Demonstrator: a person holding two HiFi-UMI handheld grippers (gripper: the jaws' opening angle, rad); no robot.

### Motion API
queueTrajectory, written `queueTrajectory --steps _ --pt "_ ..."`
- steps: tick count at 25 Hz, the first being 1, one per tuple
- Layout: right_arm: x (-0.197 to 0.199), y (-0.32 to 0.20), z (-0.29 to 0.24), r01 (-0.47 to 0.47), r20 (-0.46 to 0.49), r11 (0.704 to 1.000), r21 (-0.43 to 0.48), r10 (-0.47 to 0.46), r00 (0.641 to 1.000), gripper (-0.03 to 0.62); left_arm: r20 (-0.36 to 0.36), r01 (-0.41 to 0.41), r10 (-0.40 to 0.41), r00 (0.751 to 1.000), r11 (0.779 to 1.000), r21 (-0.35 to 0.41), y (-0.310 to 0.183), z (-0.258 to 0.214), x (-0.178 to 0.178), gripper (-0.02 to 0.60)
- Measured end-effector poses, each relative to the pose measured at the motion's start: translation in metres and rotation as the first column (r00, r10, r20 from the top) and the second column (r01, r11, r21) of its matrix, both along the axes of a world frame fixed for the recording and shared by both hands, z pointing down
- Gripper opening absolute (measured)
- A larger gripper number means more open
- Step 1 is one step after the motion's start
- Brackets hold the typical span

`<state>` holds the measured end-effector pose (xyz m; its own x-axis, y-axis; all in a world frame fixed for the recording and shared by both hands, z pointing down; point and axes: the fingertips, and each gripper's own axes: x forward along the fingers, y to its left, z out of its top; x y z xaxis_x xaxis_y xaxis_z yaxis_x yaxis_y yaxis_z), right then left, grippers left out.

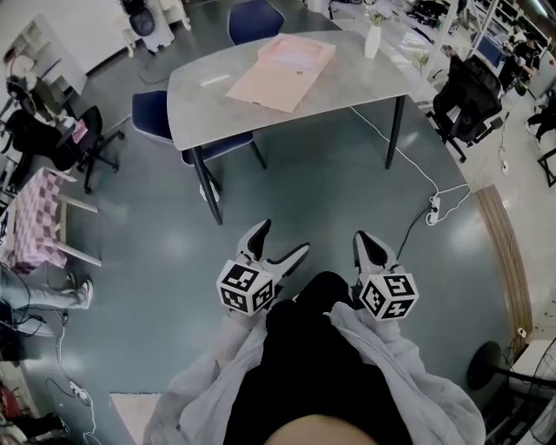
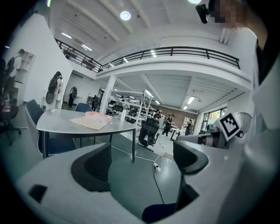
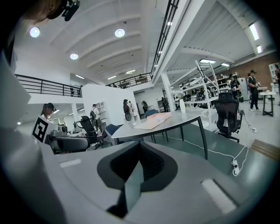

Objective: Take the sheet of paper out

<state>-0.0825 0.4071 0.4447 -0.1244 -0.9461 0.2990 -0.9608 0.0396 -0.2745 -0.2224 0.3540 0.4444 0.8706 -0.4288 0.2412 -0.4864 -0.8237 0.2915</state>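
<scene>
A peach sheet of paper [image 1: 265,87] lies on the grey table [image 1: 347,87], partly under a pink folder [image 1: 295,54]. The left gripper view shows the paper [image 2: 92,121] far off on the table, and so does the right gripper view [image 3: 154,121]. Both grippers are held close to the person's body over the floor, well short of the table. My left gripper [image 1: 282,239] [image 2: 142,162] stands open with only floor between its jaws. My right gripper [image 1: 365,246] [image 3: 138,164] is shut and holds nothing.
A white vase [image 1: 373,39] stands on the table's far right. Blue chairs [image 1: 156,117] [image 1: 254,17] sit at its left and far sides. A black office chair [image 1: 469,100] is at the right. A cable and power strip [image 1: 433,209] lie on the floor.
</scene>
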Motion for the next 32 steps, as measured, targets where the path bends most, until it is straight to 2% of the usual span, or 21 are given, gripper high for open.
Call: queueTrajectory --steps 11,19,32 --pt "0.007 -0.032 0.018 0.021 0.014 0.999 -0.04 -0.02 1.0 0.009 0.013 0.055 -0.055 0.998 0.998 -0.022 -0.034 0.013 -0.004 0.436" --pt "0.028 -0.09 0.015 0.058 0.02 0.998 -0.035 -0.057 0.998 0.009 -0.007 0.075 -0.075 0.997 0.997 -0.023 -0.088 0.008 0.024 0.436" --pt "0.1 -0.203 0.023 0.093 0.032 0.994 -0.06 -0.091 0.995 0.009 -0.018 0.104 -0.105 0.994 0.994 -0.033 -0.203 0.007 0.095 0.436"
